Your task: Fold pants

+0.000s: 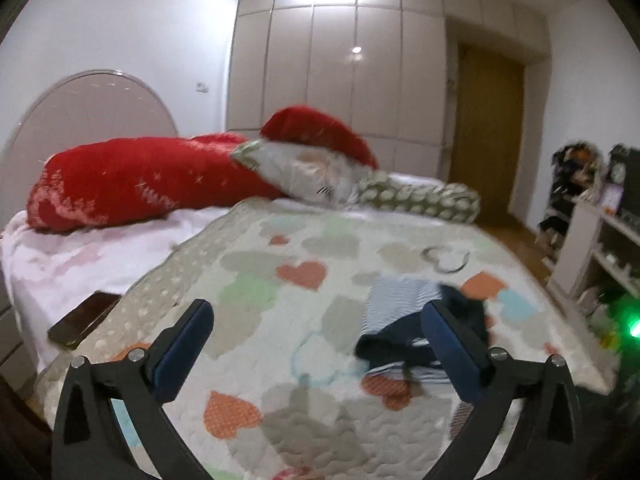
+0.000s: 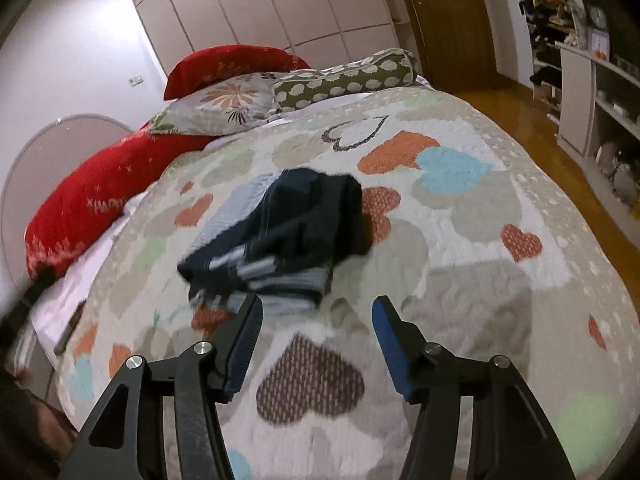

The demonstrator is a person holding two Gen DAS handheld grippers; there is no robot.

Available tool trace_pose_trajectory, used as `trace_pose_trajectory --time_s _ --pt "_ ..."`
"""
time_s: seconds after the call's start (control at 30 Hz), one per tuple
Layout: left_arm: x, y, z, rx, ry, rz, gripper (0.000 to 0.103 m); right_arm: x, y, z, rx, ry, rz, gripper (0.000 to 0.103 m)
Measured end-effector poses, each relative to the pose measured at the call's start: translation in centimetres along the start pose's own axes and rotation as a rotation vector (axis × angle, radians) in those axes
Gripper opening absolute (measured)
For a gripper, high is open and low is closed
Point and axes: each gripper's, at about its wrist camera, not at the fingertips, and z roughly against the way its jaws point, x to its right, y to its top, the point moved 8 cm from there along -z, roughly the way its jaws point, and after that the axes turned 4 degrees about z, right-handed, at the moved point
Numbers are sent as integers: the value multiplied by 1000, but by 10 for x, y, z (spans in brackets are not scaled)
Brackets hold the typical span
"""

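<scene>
left gripper (image 1: 316, 312) fingers spread | right gripper (image 2: 316, 310) spread | pants (image 2: 280, 232) bunched on quilt (image 2: 480, 240)

Two grippers, the left gripper (image 1: 318, 312) and the right gripper (image 2: 316, 310), jaws spread. One bundle of pants (image 2: 280, 232) just ahead of the right jaws. Beyond them, four pillows: two red (image 2: 80, 208) (image 2: 232, 68), one floral (image 2: 220, 104), one green spotted bolster (image 2: 348, 76). One phone (image 1: 82, 320) left of the left jaws.

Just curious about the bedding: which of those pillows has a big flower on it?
The grey pillow between the red pillows and the green spotted bolster; only it bears a large brown flower.
</scene>
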Motion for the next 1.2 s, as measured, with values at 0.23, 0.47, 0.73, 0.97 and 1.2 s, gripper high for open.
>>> trace_pose_trajectory --time_s 0.23,0.47,0.73,0.97,1.2 --pt "13 -29 -32 -267 -76 -15 103 -17 -23 -3 -42 -22 70 63" --pt "20 -61 -43 -344 -93 -21 103 -11 -30 -5 -39 -79 96 65" --pt "19 -71 -45 -375 -83 -35 103 -24 -35 -9 -48 -96 147 65" --pt "12 -78 -50 -403 -69 -35 103 -30 -38 -13 -60 -103 168 65" --pt "12 -81 -53 -419 -65 -35 103 -30 -38 -13 -63 -107 170 66"
